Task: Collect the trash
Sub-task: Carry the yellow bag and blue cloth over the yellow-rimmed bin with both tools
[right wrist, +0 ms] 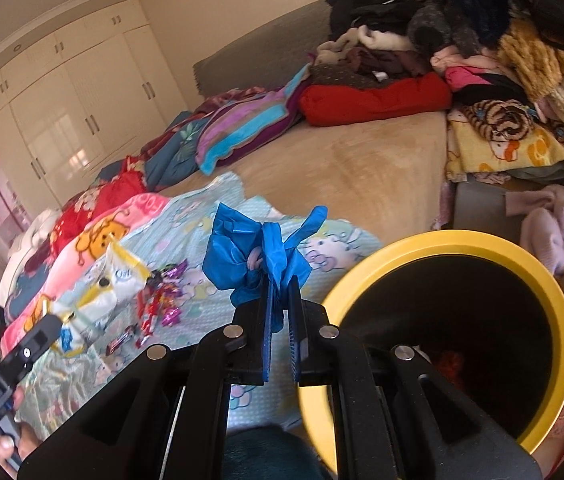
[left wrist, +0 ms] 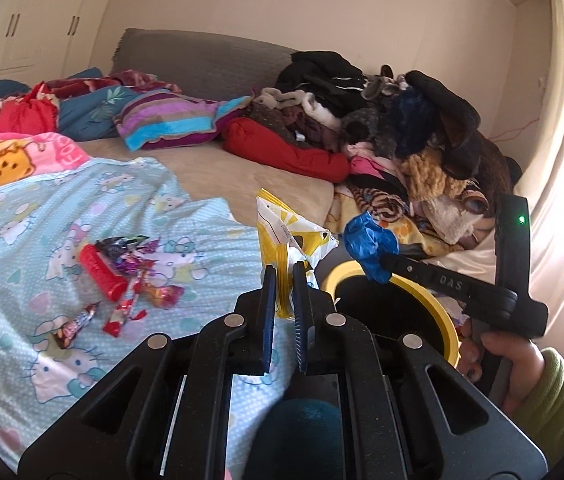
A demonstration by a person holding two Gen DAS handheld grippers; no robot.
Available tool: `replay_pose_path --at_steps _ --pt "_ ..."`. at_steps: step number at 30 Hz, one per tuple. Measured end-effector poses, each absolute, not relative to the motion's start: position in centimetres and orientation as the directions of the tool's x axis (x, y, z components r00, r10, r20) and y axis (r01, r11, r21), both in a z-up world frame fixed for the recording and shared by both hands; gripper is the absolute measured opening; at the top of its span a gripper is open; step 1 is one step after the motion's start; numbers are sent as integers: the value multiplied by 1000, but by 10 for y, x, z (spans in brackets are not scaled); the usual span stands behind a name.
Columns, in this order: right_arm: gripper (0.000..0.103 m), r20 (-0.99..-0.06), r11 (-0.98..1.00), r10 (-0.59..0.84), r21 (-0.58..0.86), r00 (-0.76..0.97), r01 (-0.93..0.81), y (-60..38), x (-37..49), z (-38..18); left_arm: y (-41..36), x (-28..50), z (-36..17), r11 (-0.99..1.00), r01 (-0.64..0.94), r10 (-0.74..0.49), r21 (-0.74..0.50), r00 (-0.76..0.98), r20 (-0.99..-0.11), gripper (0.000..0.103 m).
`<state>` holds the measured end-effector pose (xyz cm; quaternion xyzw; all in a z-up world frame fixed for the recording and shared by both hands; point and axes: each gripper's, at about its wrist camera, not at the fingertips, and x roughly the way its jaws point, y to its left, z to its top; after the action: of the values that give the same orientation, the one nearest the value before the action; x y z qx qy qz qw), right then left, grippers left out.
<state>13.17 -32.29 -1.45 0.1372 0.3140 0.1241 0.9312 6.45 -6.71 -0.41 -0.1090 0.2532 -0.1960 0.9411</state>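
Note:
My left gripper [left wrist: 282,276] is shut on a yellow and white snack bag [left wrist: 287,236], held above the bed edge beside the yellow-rimmed bin [left wrist: 439,312]. My right gripper [right wrist: 280,292] is shut on a crumpled blue glove [right wrist: 258,252], held just left of the bin [right wrist: 553,292]; the glove [left wrist: 369,246] shows over the bin rim in the left wrist view. The snack bag [right wrist: 116,284] and left gripper [right wrist: 56,322] show at the left of the right wrist view. Several candy wrappers [left wrist: 134,276] and a red tube [left wrist: 102,272] lie on the Hello Kitty blanket [left wrist: 42,240].
A heap of clothes and plush toys [left wrist: 401,120] fills the bed's right side. Pillows and blankets [left wrist: 170,120] lie at the back. The wrappers [right wrist: 160,304] also show in the right wrist view. Something red lies inside the bin [right wrist: 447,360].

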Motion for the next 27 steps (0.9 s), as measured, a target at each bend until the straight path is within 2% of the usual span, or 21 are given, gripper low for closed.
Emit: replay_pose_path --at_steps 27 --pt "7 -599 931 160 356 785 81 -411 135 -34 -145 71 -18 845 464 -533 -265 697 -479 5"
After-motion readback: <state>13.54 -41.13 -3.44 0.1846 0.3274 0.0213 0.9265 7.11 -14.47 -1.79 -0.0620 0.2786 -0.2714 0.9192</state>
